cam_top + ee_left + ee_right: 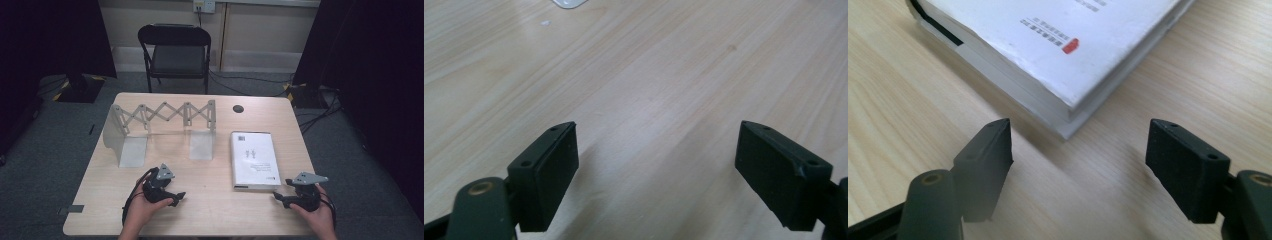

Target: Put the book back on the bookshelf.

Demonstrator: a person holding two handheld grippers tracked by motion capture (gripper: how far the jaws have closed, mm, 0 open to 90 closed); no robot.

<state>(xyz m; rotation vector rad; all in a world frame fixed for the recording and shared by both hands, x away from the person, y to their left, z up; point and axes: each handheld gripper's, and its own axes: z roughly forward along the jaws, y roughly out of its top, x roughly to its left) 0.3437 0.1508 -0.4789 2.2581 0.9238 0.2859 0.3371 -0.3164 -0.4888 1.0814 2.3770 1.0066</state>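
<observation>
A white book (pixel 254 160) lies flat on the right side of the wooden table (pixel 210 200). The right gripper (pixel 281 197) sits near the book's near right corner, just beside it but not touching. Its jaws are wide apart with nothing between them. In the right gripper view, the book's corner (pixel 1068 117) is just past the jaws. The left gripper (pixel 177 198) rests on the near left part of the table, well apart from the book. Its jaws are apart too, over bare wood. A grey folding rack (pixel 165 117) stands at the far left.

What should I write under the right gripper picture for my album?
Right gripper, jaws open, pointing at a corner of the white book on the wooden table.
</observation>
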